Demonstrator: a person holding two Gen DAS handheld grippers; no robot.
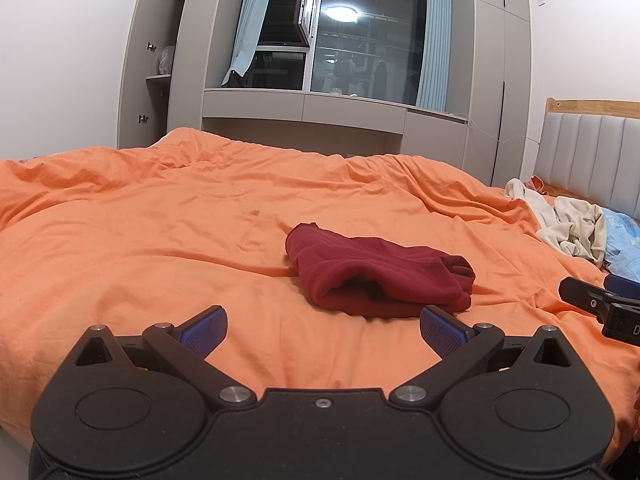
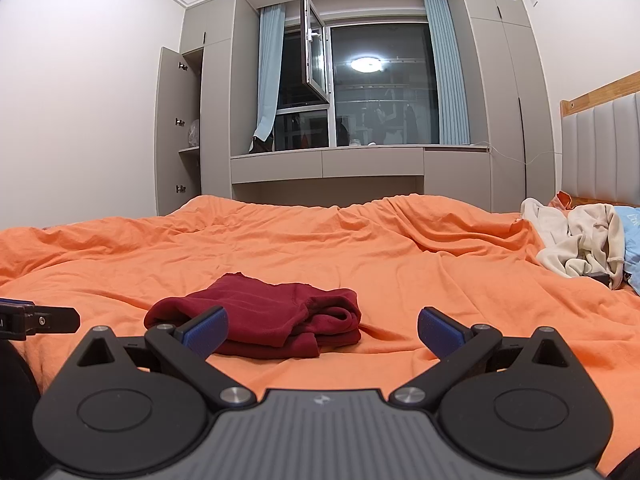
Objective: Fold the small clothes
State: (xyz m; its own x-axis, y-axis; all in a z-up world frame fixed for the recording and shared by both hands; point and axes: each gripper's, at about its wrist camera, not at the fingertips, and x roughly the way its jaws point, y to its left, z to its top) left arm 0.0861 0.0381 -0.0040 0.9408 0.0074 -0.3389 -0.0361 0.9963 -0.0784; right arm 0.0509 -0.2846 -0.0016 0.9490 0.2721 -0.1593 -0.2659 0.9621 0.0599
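- Left wrist view: the left gripper (image 1: 323, 326) is spread wide and holds nothing, just short of the dark red garment (image 1: 376, 274), which lies folded on the orange bed (image 1: 160, 220). The garment's open pocket faces this camera.
- Right wrist view: the right gripper (image 2: 323, 326), equally wide and unladen, shows the garment's (image 2: 260, 318) stacked layers instead. Press the edges flat, I judge, before reaching for the cream clothes (image 2: 576, 240) beyond it.

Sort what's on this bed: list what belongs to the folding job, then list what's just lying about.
Job:
- dark red garment, folded on the orange duvet
- left gripper, open
- right gripper, open

Lying about:
- cream clothes, heaped by the headboard
- light blue cloth
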